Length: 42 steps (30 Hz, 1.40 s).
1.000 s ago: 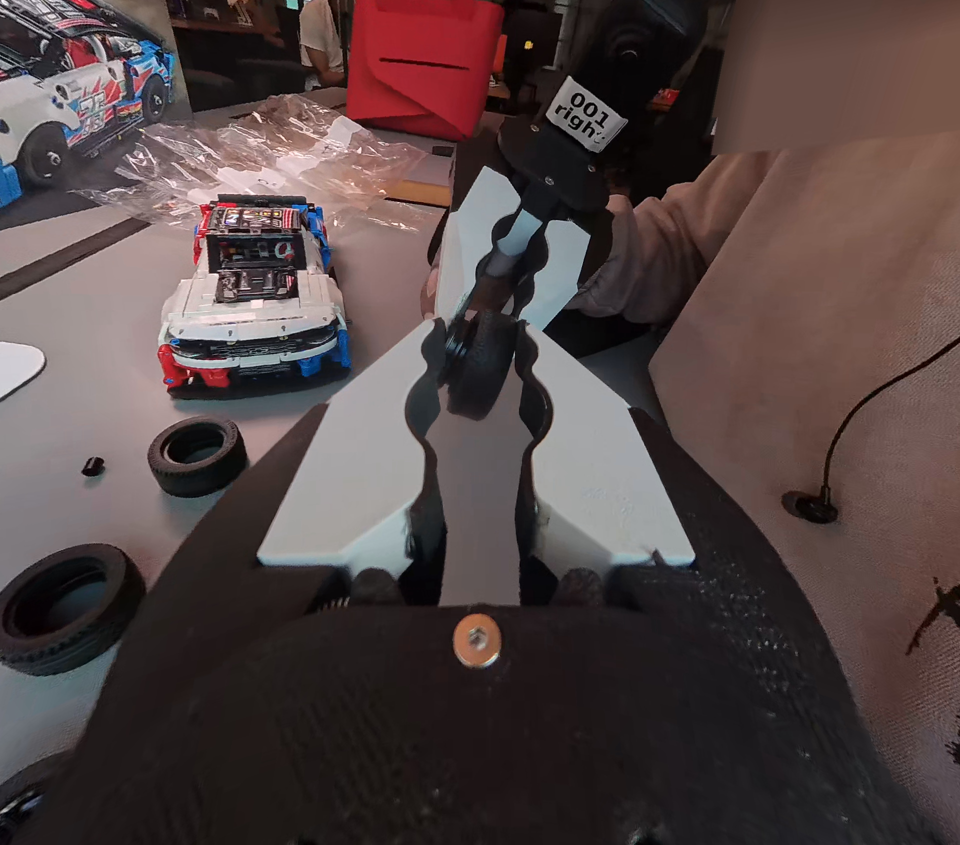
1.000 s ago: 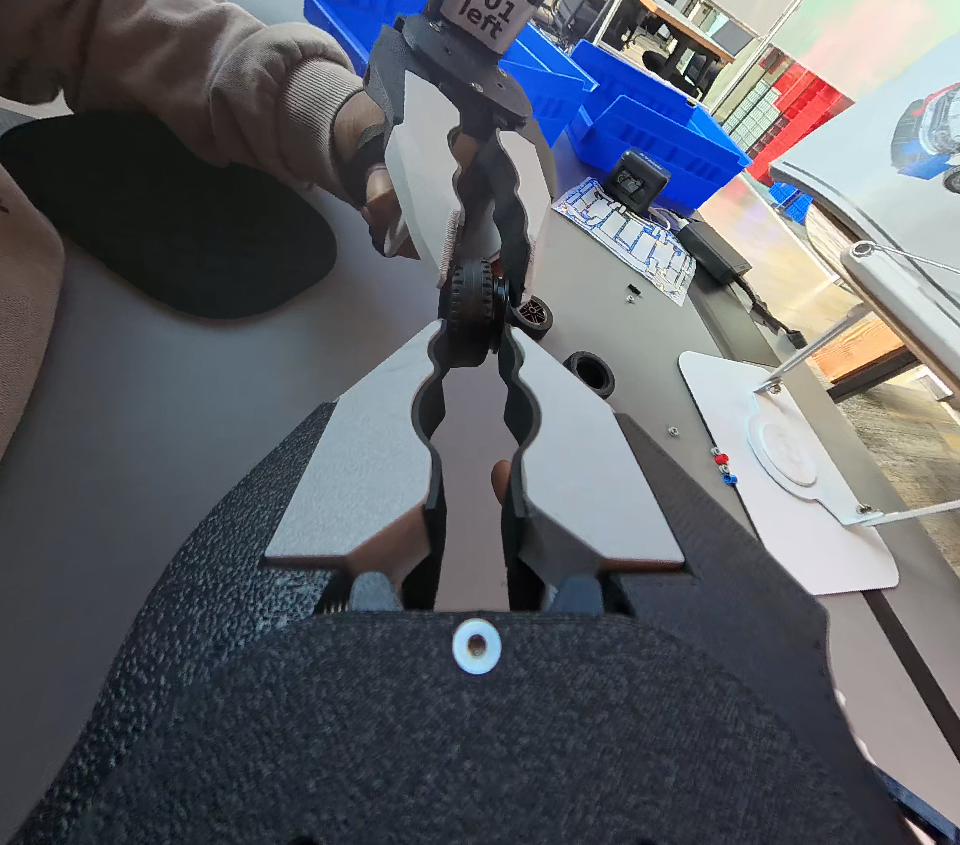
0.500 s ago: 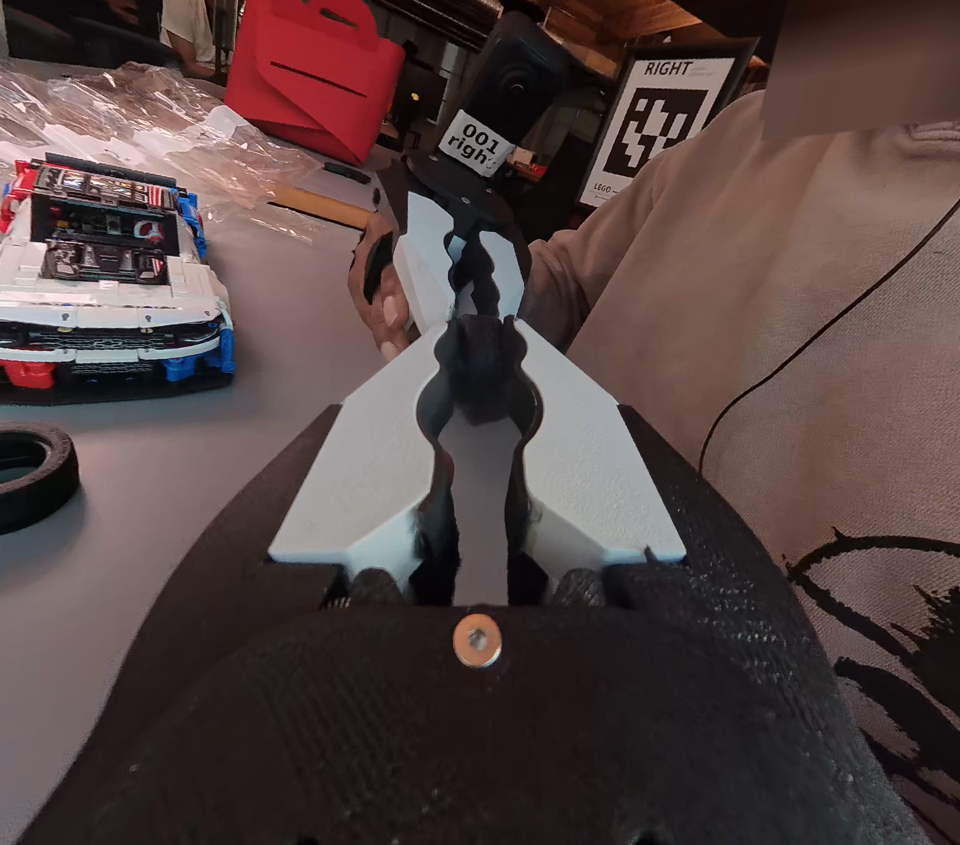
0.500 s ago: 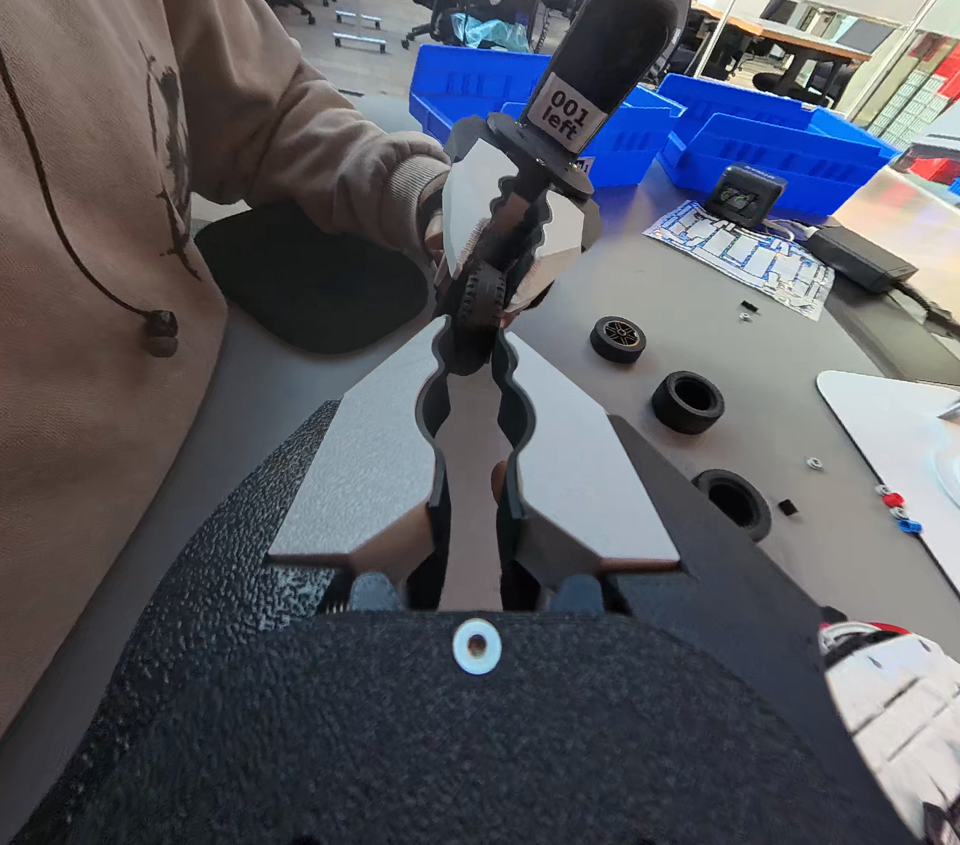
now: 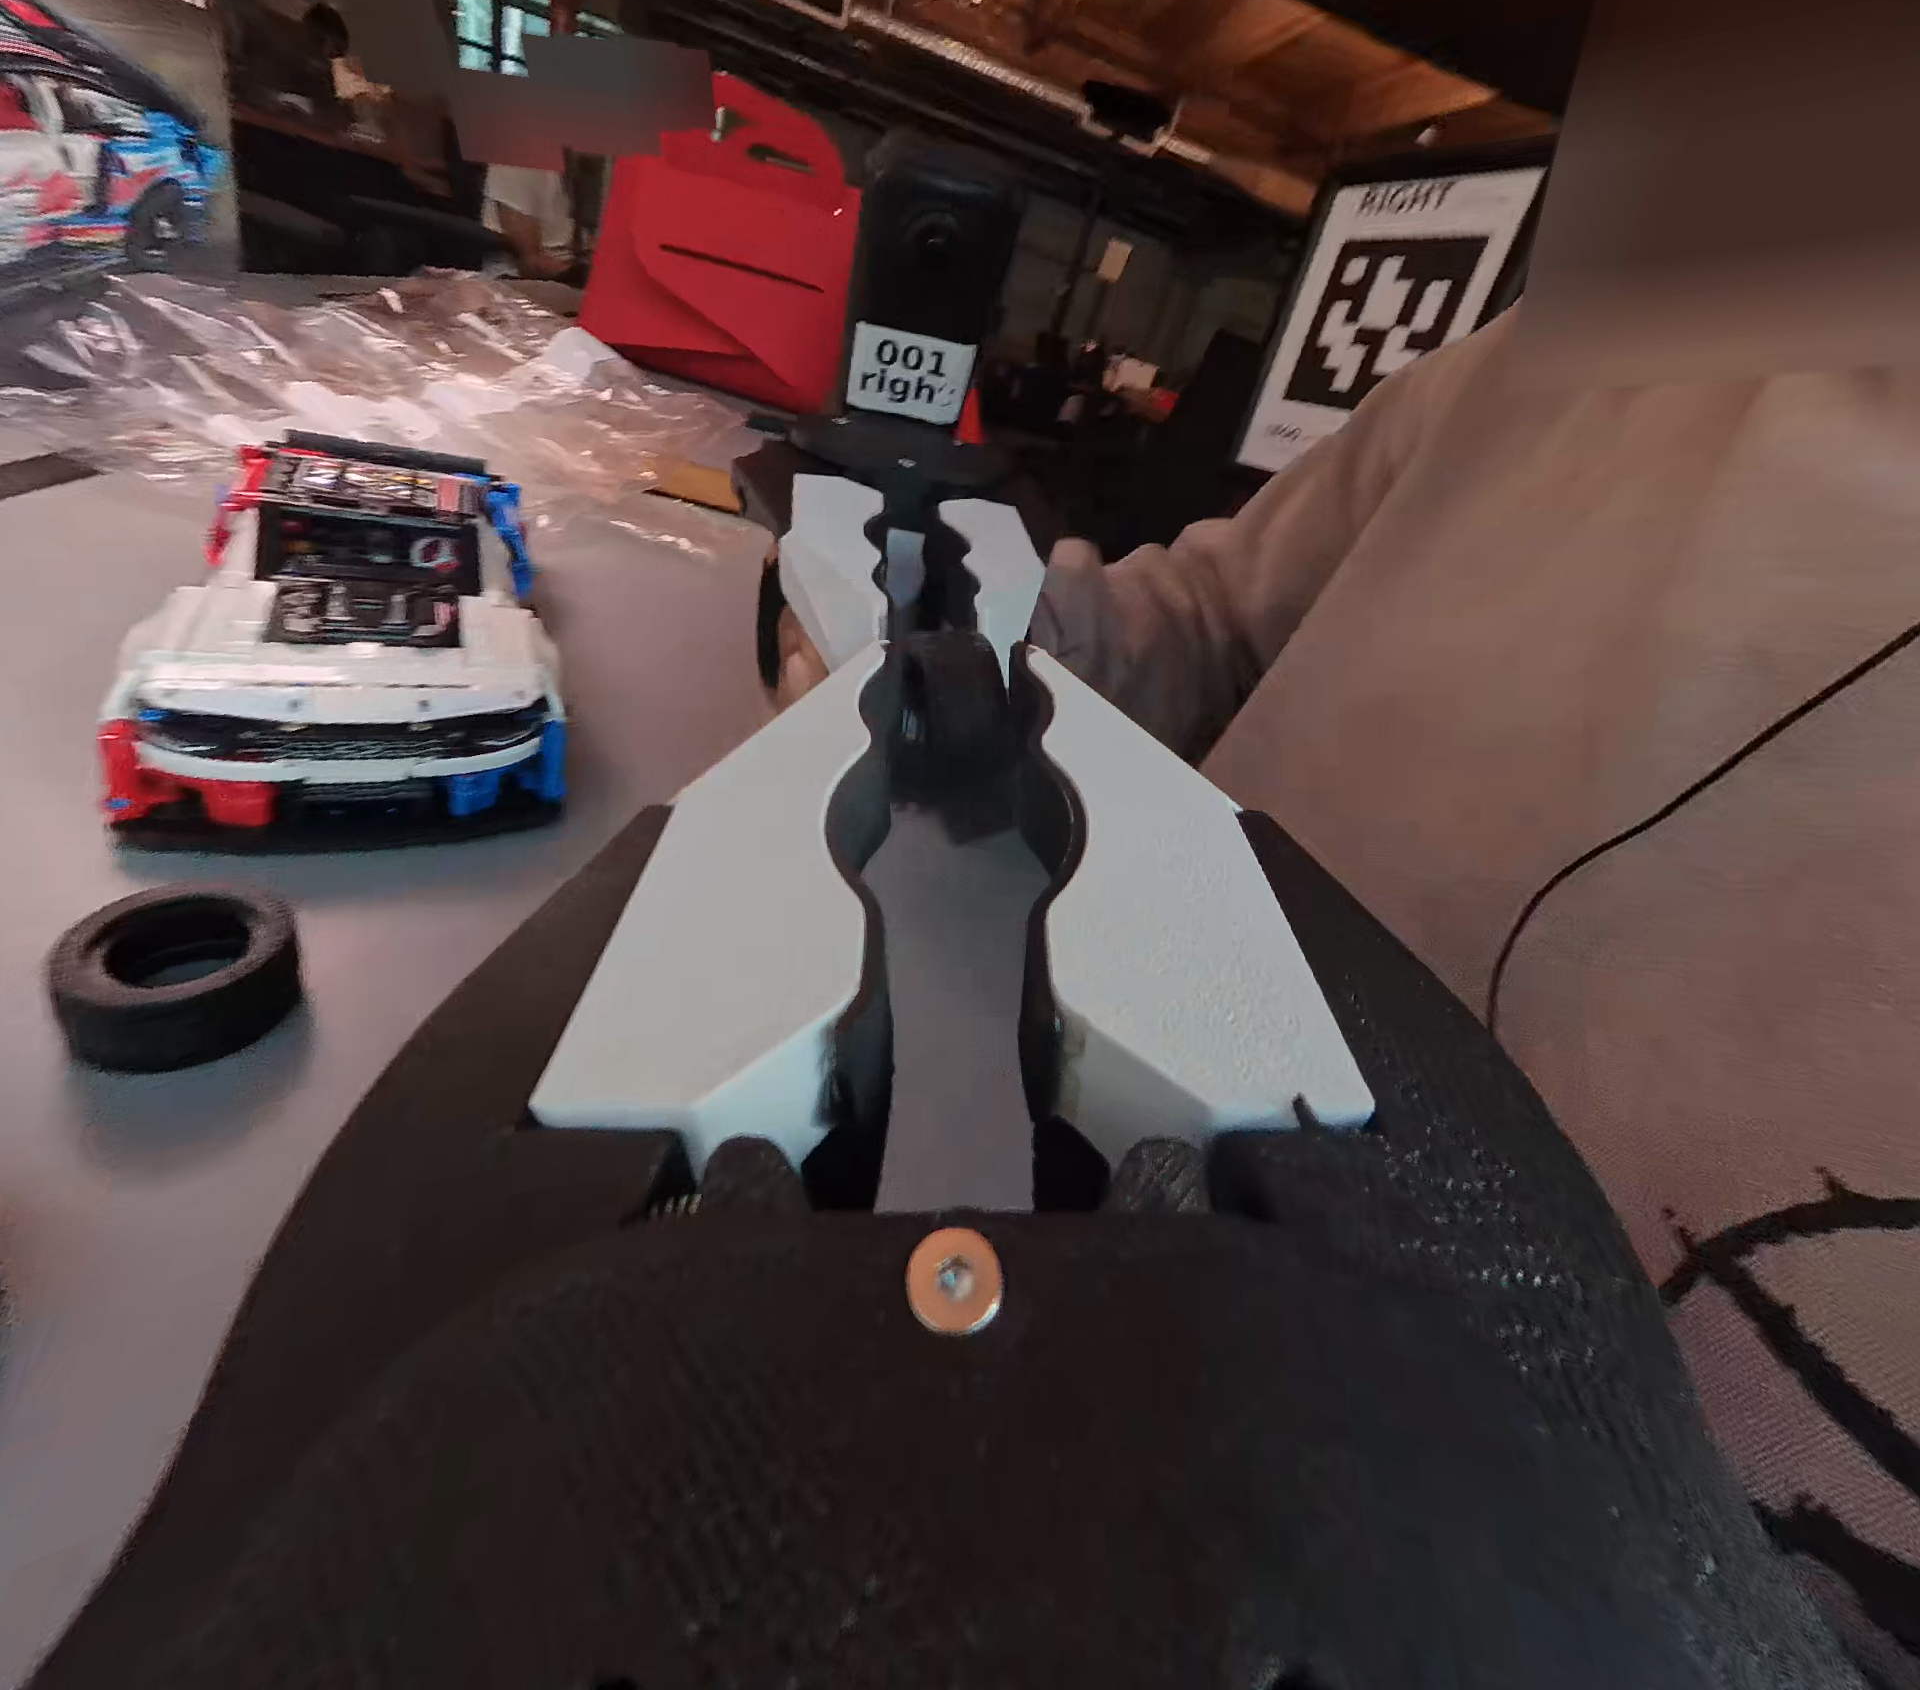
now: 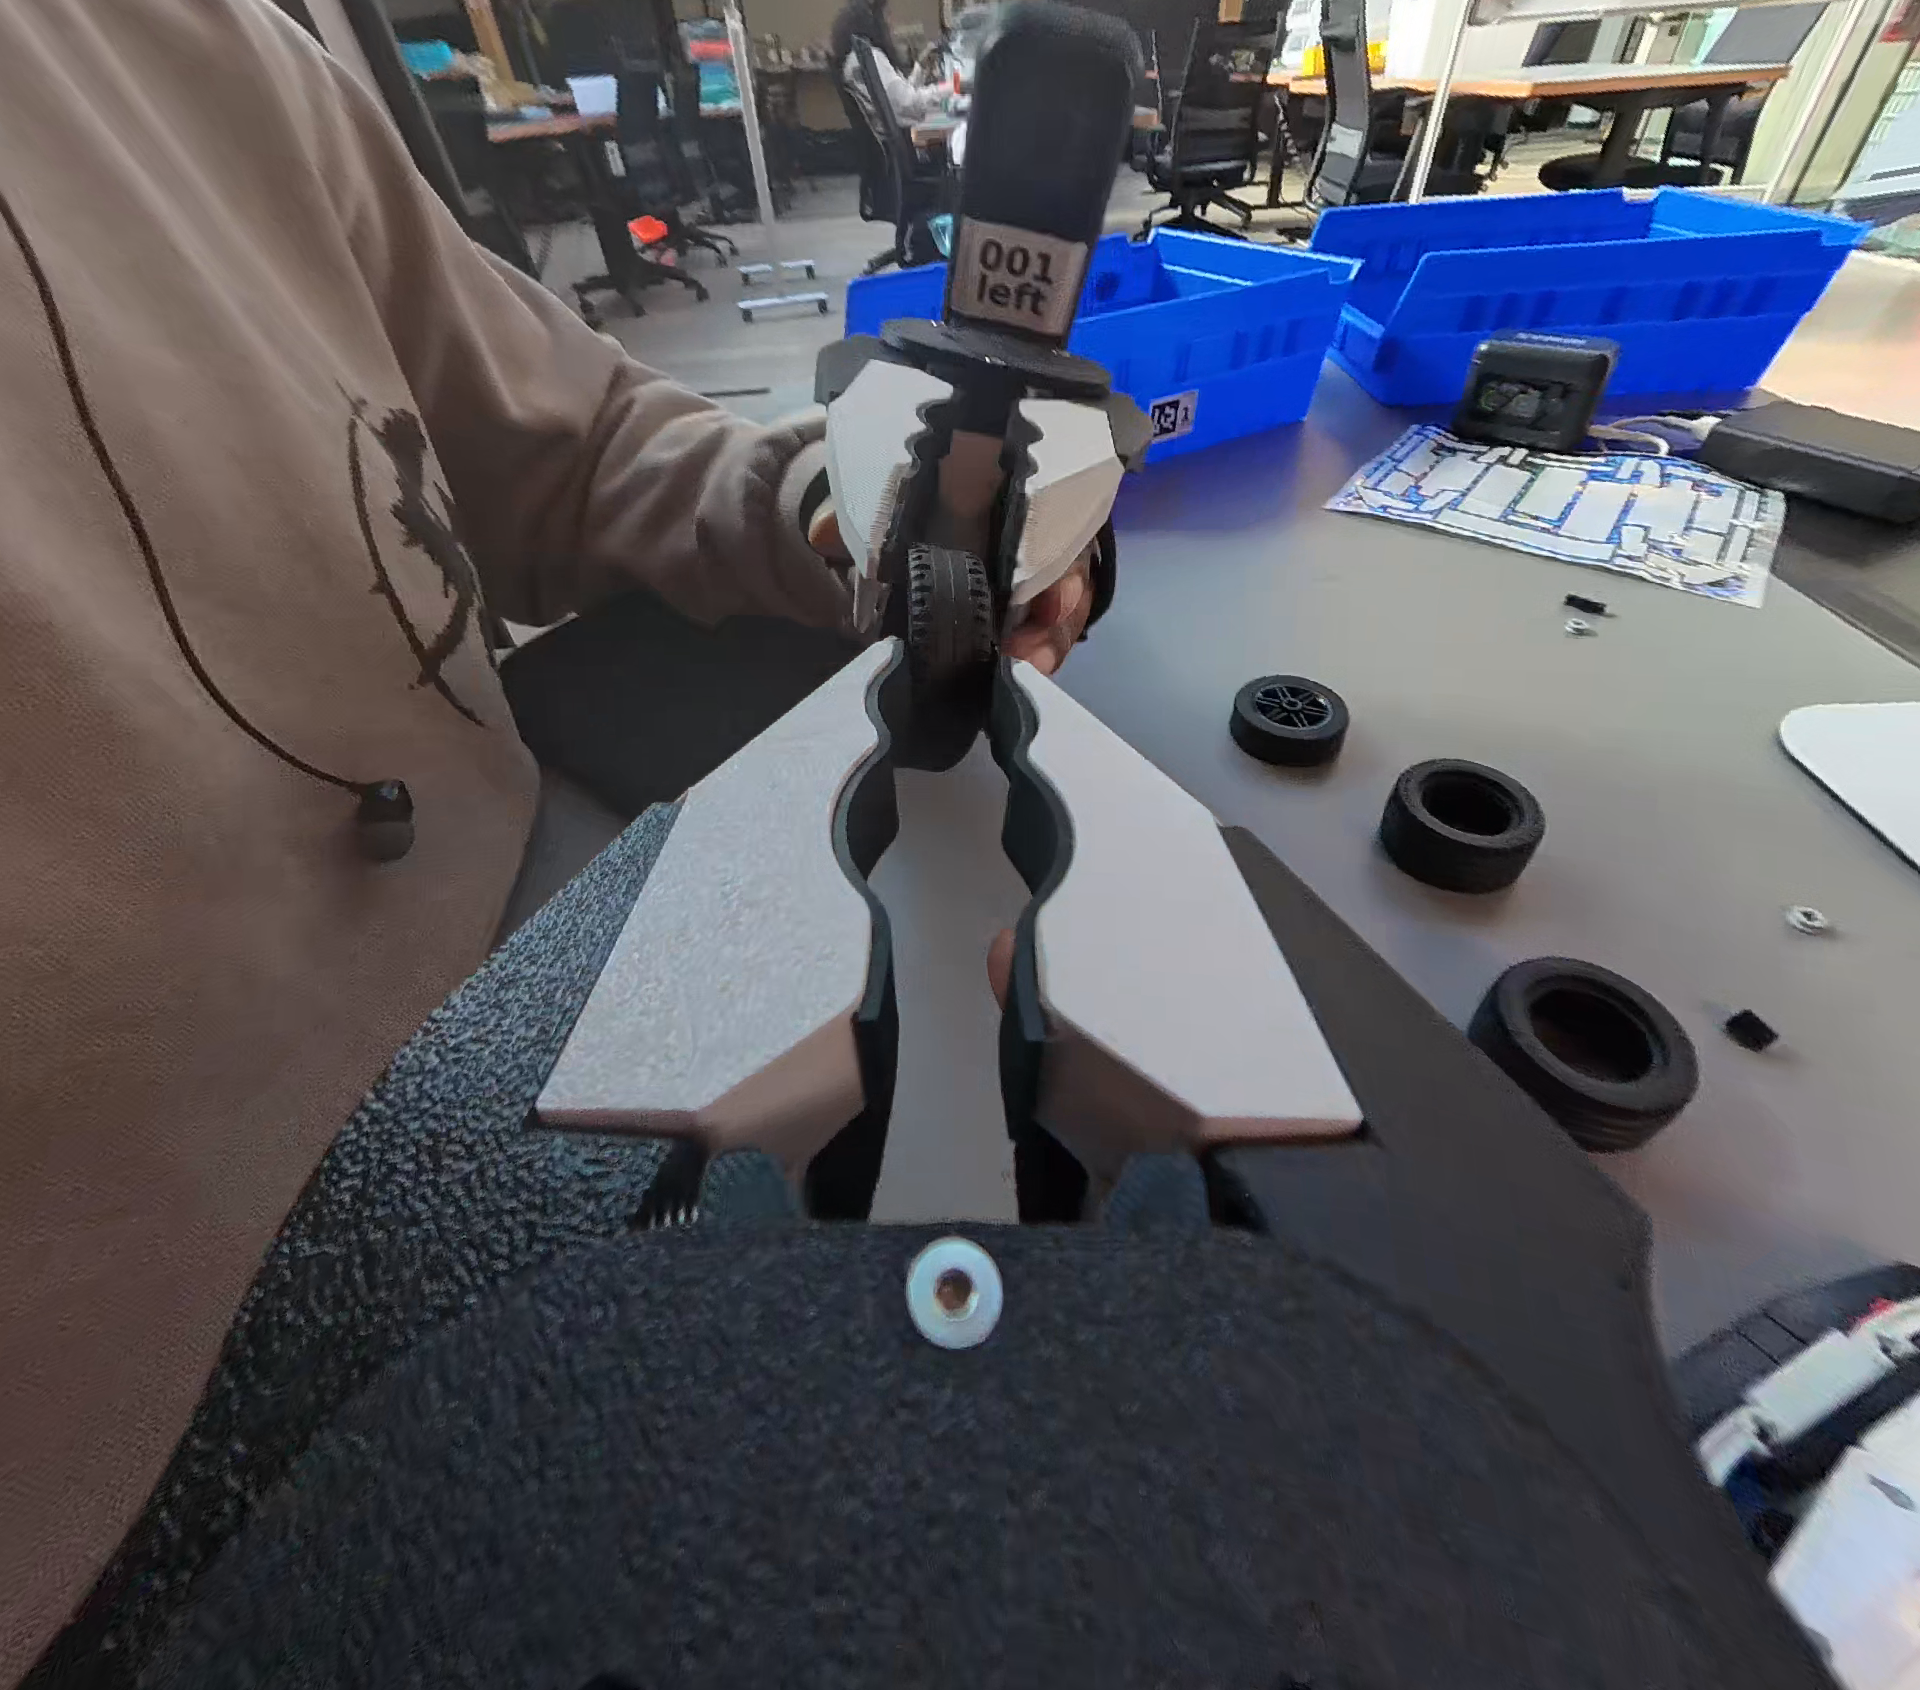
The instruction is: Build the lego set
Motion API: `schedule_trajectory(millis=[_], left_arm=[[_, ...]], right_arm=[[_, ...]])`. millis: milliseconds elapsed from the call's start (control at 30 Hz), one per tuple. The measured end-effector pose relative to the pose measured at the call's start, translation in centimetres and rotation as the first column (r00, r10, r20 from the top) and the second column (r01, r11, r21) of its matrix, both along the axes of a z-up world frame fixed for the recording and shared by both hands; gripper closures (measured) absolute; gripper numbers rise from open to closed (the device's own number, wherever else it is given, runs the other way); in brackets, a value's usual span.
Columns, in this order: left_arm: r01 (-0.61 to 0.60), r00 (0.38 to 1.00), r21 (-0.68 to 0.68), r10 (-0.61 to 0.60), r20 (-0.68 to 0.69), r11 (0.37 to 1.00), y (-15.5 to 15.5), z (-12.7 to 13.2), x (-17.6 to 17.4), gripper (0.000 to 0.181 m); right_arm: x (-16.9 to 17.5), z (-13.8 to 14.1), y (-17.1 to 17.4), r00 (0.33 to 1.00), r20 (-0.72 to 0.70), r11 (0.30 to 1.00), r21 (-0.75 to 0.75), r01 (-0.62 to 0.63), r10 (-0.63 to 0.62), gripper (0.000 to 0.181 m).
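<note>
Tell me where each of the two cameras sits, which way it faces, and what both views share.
Left wrist view: sits on the left tongs, faces the right tongs, the lego car and a loose tyre; tan sleeve shows.
Right wrist view: sits on the right tongs, faces the left tongs, blue bins and two loose tyres; sweatshirt shows.
Shared: the wheel gripped between both tongs.

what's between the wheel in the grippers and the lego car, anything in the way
Nothing visible. The wheel sits pinched between both grippers, and bare table lies between it and the car. The loose tire sits nearer the camera, off that line.
</note>
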<state>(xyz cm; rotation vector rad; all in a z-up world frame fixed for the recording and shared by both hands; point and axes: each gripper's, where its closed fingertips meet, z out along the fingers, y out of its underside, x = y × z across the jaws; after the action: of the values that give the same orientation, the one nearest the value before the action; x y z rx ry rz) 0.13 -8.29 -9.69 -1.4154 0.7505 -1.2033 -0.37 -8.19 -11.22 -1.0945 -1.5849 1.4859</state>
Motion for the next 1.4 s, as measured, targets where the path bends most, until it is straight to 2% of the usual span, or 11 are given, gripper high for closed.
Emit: schedule_trajectory(millis=[67,233,367,500,700,800,900,967,1133,1333,1400], left_arm=[[-0.075,0.992,0.057,0.080,-0.093,0.996,0.5,-0.8,-0.7,0.150],[-0.062,0.980,0.120,0.083,-0.178,0.991,0.3,-1.4,-0.2,0.160],[-0.061,0.994,0.228,0.080,-0.076,0.972,-0.3,0.4,0.0,0.161],[-0.031,1.000,0.273,0.030,0.008,0.961,-1.2,1.4,0.0,0.162],[0.013,1.000,0.300,-0.020,0.021,0.954,-2.1,1.6,0.5,0.162],[0.006,0.998,0.270,0.010,-0.060,0.963,-1.5,0.5,0.3,0.161],[-0.025,0.979,0.300,0.084,-0.185,0.953,-1.0,-0.7,0.3,0.159],[-0.035,0.964,0.305,0.113,-0.241,0.952,-0.8,-1.3,0.1,0.154],[-0.012,0.962,0.333,0.101,-0.253,0.943,-1.1,-1.3,1.0,0.168],[-0.070,0.972,0.285,0.130,-0.198,0.956,-0.2,-0.9,0.7,0.168],[-0.116,0.972,0.283,0.167,-0.163,0.952,0.2,-0.5,0.4,0.158]], right_arm=[[-0.2,-0.1,0.4,1.000,0.008,0.998,0.055,0.029,-0.030,0.168],[-0.1,-0.1,0.4,0.997,-0.016,0.980,0.184,0.073,-0.071,0.167],[0.3,1.7,-0.2,0.989,-0.134,0.980,0.178,0.085,-0.062,0.167],[0.7,1.7,-0.9,0.988,-0.154,0.990,0.134,0.031,-0.010,0.157],[0.5,1.9,-2.0,0.986,-0.164,0.989,0.150,0.008,0.017,0.160],[0.4,1.1,-1.3,0.994,-0.108,0.980,0.195,0.027,-0.006,0.160],[0.5,0.6,-0.9,0.997,-0.072,0.970,0.239,0.040,-0.023,0.160],[0.6,1.1,-0.7,0.996,-0.079,0.974,0.223,0.050,-0.033,0.161],[0.9,2.3,-1.0,0.994,-0.103,0.978,0.201,0.050,-0.030,0.162],[0.7,2.4,0.1,0.986,-0.140,0.974,0.195,0.120,-0.093,0.163],[0.6,2.3,0.2,0.984,-0.151,0.974,0.191,0.126,-0.097,0.163]])
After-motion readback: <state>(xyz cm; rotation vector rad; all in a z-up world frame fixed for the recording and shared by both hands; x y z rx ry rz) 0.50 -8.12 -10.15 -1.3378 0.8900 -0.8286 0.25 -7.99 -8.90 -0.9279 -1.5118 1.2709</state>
